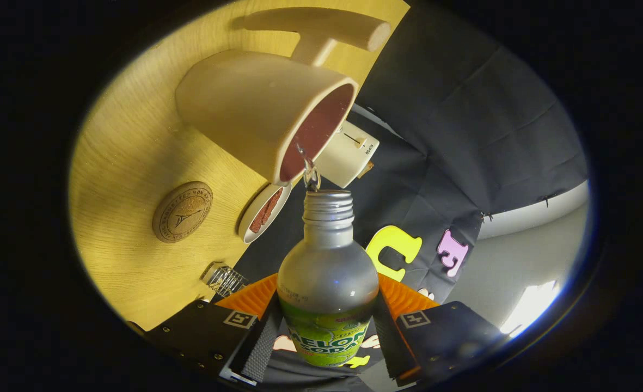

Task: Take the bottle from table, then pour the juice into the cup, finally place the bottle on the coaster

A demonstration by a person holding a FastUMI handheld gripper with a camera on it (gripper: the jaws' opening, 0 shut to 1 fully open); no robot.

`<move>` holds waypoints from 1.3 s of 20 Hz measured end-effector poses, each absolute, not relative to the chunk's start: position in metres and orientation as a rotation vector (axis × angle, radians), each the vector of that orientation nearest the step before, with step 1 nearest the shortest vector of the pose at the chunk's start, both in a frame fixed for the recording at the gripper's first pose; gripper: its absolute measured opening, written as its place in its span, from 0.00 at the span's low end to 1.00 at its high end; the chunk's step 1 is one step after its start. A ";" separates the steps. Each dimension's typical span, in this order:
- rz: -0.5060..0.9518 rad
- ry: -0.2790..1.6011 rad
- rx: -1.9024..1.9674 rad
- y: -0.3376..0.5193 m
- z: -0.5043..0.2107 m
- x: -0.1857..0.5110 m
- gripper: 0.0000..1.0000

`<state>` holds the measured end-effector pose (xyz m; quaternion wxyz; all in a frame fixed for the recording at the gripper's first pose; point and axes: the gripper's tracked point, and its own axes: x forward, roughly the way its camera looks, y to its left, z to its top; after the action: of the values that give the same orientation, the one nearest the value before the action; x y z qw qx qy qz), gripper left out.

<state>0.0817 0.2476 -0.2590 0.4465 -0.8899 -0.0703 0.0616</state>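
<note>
My hand-held gripper (326, 332) clamps the tilted bottle (326, 272), its mouth at the cup (267, 111) rim; any drift spills juice onto the bench (130, 163).

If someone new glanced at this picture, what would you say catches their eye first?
The bottle held between the tongs stands out first, its open neck tipped toward the cup just ahead, with liquid streaming from its mouth into the cup. Next comes the round coaster on the wooden table, beside the cup, and a small dish below the cup's rim.
</note>
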 end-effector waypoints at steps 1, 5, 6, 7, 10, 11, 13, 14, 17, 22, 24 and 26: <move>0.155 -0.170 -2.210 0.247 -0.259 0.082 0.80; 0.157 -0.159 -2.222 0.246 -0.258 0.083 0.80; 0.159 -0.152 -2.221 0.246 -0.260 0.084 0.80; 0.161 -0.150 -2.220 0.246 -0.260 0.084 0.80; 0.166 -0.143 -2.224 0.246 -0.262 0.084 0.80; 0.169 -0.140 -2.224 0.246 -0.262 0.083 0.80; 0.175 -0.134 -2.221 0.246 -0.264 0.083 0.80; 0.177 -0.129 -2.219 0.246 -0.264 0.084 0.80; 0.181 -0.118 -2.205 0.246 -0.266 0.081 0.80; 0.193 -0.101 -2.175 0.244 -0.268 0.080 0.80; 0.193 -0.103 -2.163 0.246 -0.267 0.081 0.80; 0.190 -0.092 -2.135 0.243 -0.264 0.083 0.80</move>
<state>0.0830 0.2426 -0.2635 0.4778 -0.8742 -0.0376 0.0780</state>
